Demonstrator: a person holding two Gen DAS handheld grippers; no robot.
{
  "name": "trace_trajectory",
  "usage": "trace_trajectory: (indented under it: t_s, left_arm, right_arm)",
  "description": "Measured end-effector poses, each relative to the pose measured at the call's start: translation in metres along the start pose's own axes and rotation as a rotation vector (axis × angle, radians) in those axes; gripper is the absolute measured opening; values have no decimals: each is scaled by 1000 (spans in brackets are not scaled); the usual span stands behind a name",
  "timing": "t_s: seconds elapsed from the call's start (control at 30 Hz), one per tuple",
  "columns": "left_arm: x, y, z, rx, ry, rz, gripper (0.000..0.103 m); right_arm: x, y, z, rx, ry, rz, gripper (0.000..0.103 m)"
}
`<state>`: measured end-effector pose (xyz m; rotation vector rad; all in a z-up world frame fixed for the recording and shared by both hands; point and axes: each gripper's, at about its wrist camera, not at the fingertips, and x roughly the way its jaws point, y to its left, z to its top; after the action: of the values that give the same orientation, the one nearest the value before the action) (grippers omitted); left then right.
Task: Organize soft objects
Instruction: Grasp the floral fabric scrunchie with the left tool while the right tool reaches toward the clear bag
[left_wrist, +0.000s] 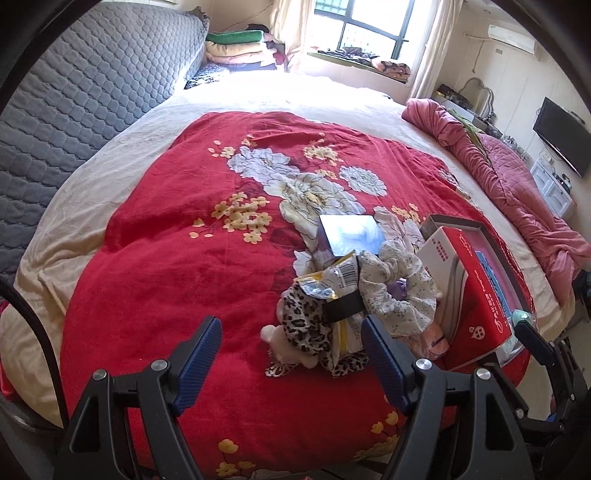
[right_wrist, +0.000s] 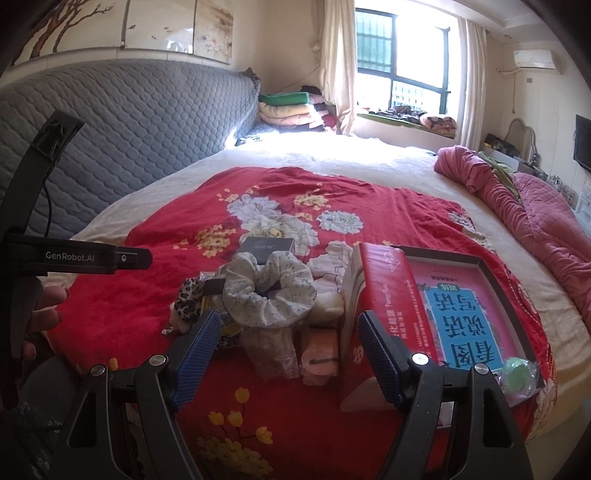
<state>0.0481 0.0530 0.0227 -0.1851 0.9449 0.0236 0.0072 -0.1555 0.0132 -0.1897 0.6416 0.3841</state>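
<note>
On the left of the bed, a grey quilted headboard cover (left_wrist: 92, 85) curves along the cream sheet (left_wrist: 122, 144). Across the middle lies a red plush blanket printed with white and yellow flowers (left_wrist: 177, 258), and the soft things sit in a heap on its near right part.

From the left of that heap in the left wrist view: a small white fluffy toy (left_wrist: 267, 332) lies at the edge, touching a leopard-print fabric scrunchie (left_wrist: 303, 321), crumpled and brown-black on cream. A yellow and silver foil packet (left_wrist: 332, 280) rests on top of it, with a black band (left_wrist: 341, 306) across. Just right of these is a large pale floral scrunchie (left_wrist: 395, 284), gathered into deep ruffles around a hollow centre, with something purple showing in it. Behind the heap stands a shiny dark square box (left_wrist: 349, 232).

Right again, a red and white cardboard carton (left_wrist: 476, 295) lies against a shallow dark tray (right_wrist: 480, 260) holding a pink and blue printed book (right_wrist: 465, 317); a green ball in clear wrap (right_wrist: 517, 371) sits at the tray's near corner.

Both tools hang above the blanket with nothing between their blue ribbed pads: the left gripper (left_wrist: 291, 362) is spread wide just short of the leopard scrunchie, the right gripper (right_wrist: 288, 354) is equally spread, in front of a crinkled clear bag (right_wrist: 273, 347) and a pink packet (right_wrist: 321, 350).

At the far right a bunched pink quilt (left_wrist: 517, 184) edges the bed.
</note>
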Motion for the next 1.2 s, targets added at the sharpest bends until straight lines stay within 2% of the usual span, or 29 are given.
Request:
trace_trajectory:
  t_s: [0.3,0.53,0.6,0.7,0.77,0.9,0.93,1.07,1.2]
  left_arm:
    - [54,-53,16,108,78,-48,77]
    - [81,-70,27,145,104,-48,75]
    - [85,-72,29,153,112,-42,67]
    - [91,-74,30,172,115,-21,61]
    - [93,-74,31,184,114,-12,48]
    - [95,-71,31,175,121,-36,36]
    - [96,-70,31,175,122,-37,28]
    - [97,-63,32,150,113,-58,12]
    - [96,-55,33,122,106,-112,8]
  right_arm:
    - [32,5,-13,-11,68,18,78]
    - [44,4,-18,-11,88,37,78]
    - [48,5,-19,-15,88,43,78]
    - [56,5,-19,-18,98,47,78]
    - [62,6,-19,-25,105,46,78]
    - [76,10,-21,-45,125,39,78]
    - [79,11,-22,-55,128,29,78]
    - [86,22,-25,-126,125,-13,81]
    - [95,33,-28,-189,144,-60,85]
